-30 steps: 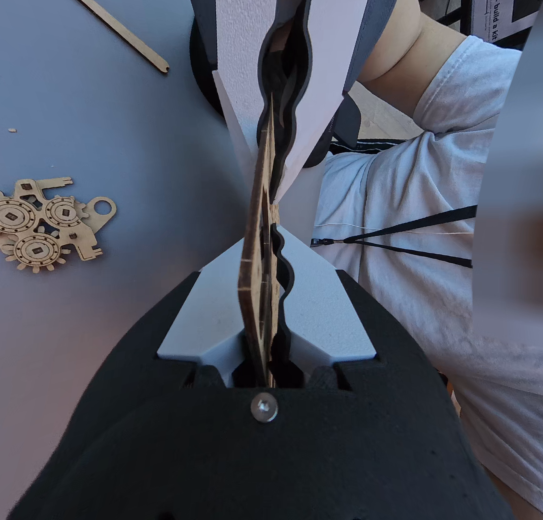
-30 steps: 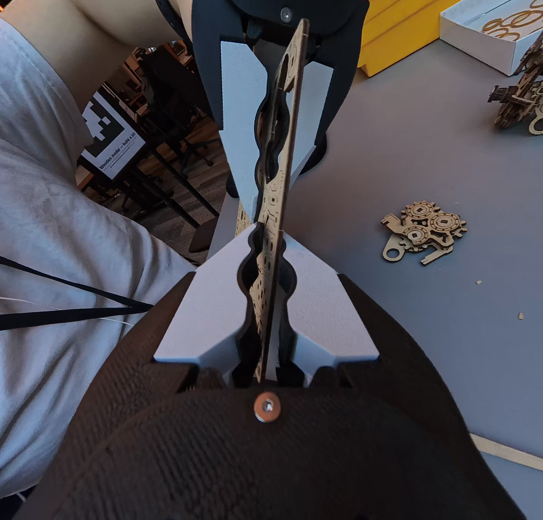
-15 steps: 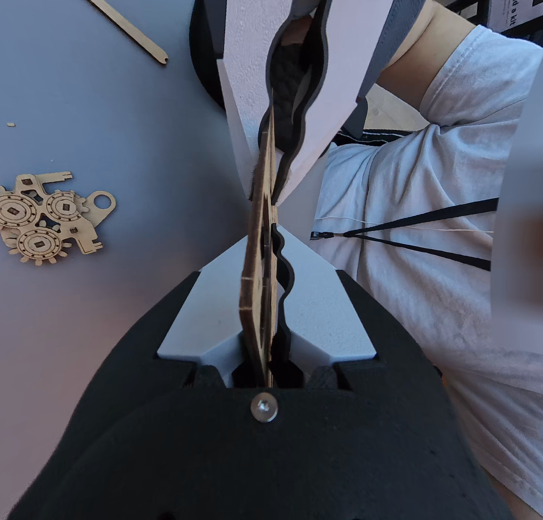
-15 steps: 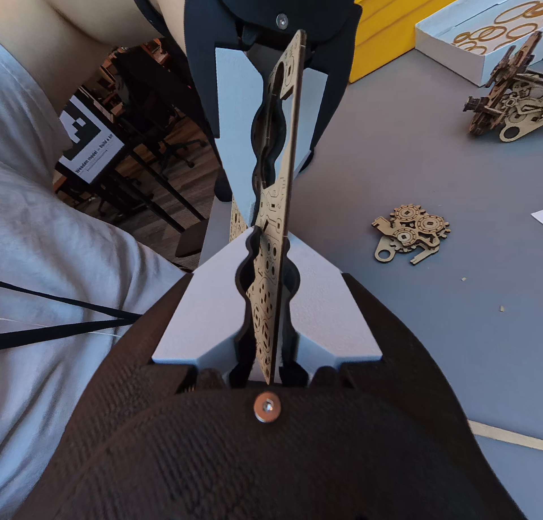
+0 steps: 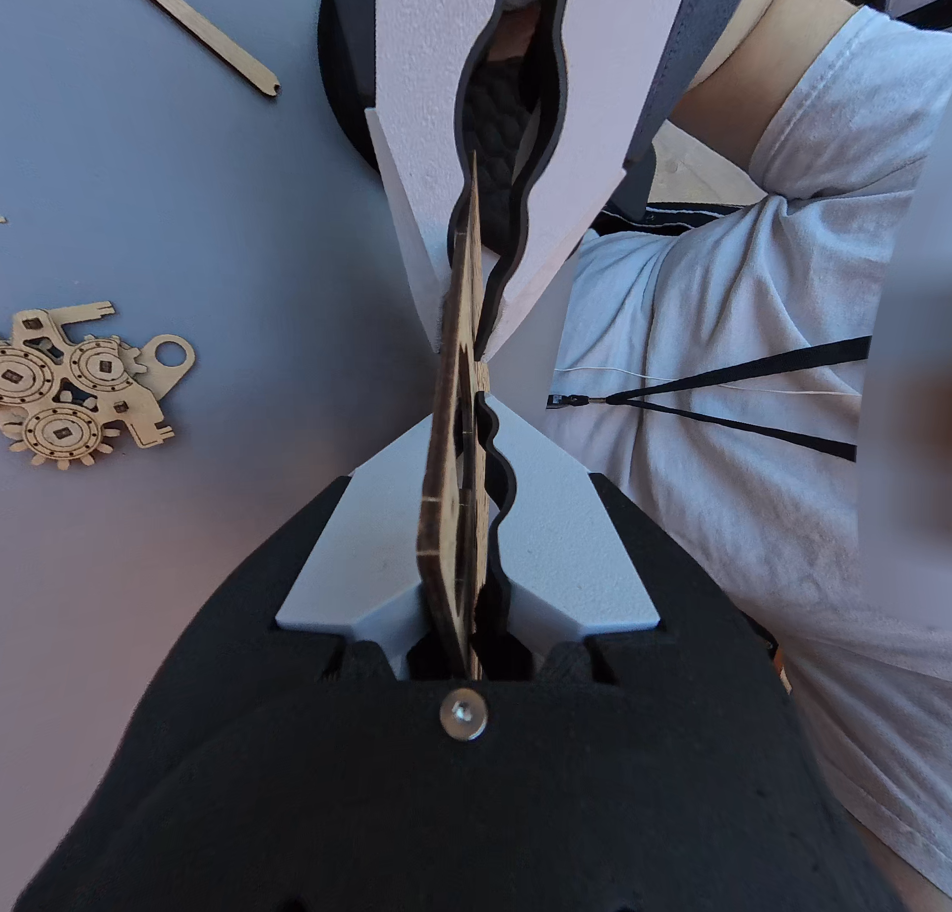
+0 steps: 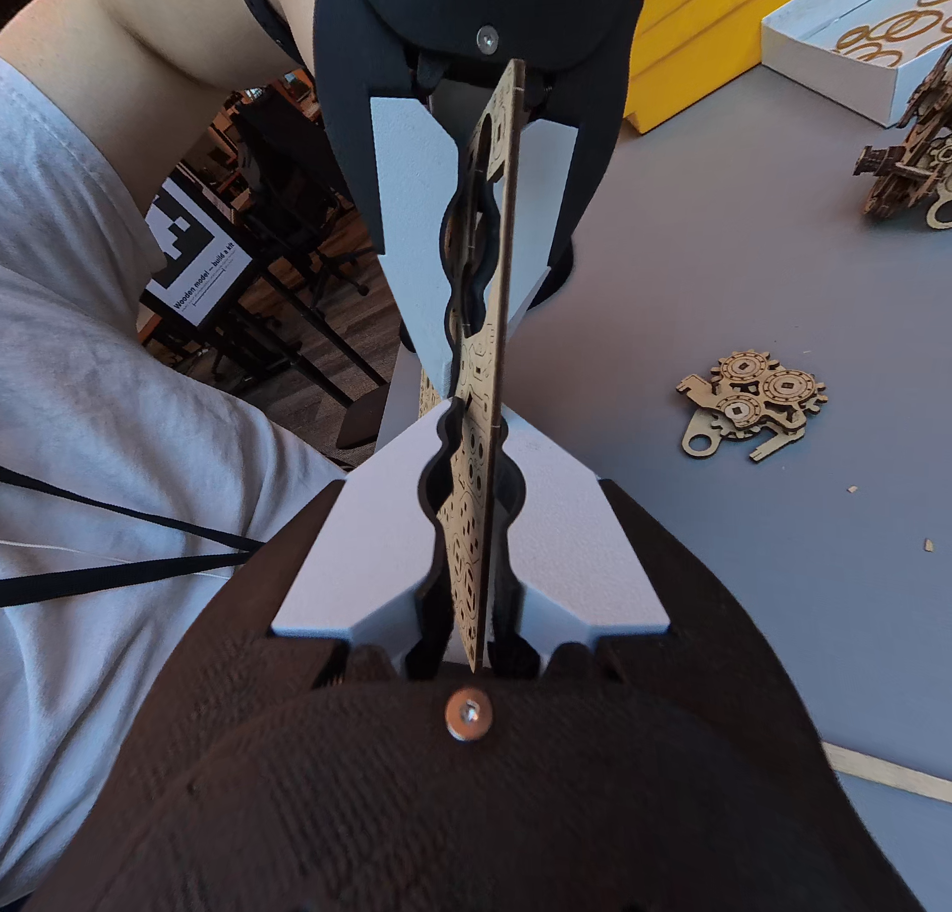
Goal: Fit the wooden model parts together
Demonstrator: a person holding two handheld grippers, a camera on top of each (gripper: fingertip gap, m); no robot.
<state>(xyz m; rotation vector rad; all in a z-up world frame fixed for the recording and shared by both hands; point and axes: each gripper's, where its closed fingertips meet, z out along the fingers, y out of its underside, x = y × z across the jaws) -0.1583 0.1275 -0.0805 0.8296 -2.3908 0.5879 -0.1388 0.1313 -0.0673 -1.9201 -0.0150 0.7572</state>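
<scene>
A thin laser-cut wooden sheet (image 5: 458,475) is held edge-on in the air between my two grippers, which face each other tip to tip. My left gripper (image 5: 456,408) is shut on one end of it. My right gripper (image 6: 479,413) is shut on the other end of the sheet (image 6: 479,475). The right gripper shows at the top of the left wrist view (image 5: 461,354), and the left gripper at the top of the right wrist view (image 6: 474,367). A flat wooden gear assembly (image 5: 77,388) lies on the grey table, also seen in the right wrist view (image 6: 757,408).
A loose wooden strip (image 5: 201,22) lies on the table (image 5: 206,218). A yellow bin (image 6: 690,37), a white box (image 6: 845,48) of wooden rings and a built wooden model (image 6: 912,166) stand at the far right. A person in a white shirt (image 5: 721,475) is close by. Less than 4 cm separates the two grippers' tips. Both grippers' tips are roughly 25 centimeters from the built wooden model (image 6: 912,166).
Both grippers keep their hold on the sheet. Each far gripper now looks closer and larger. The gear assembly has drifted slightly in both views.
</scene>
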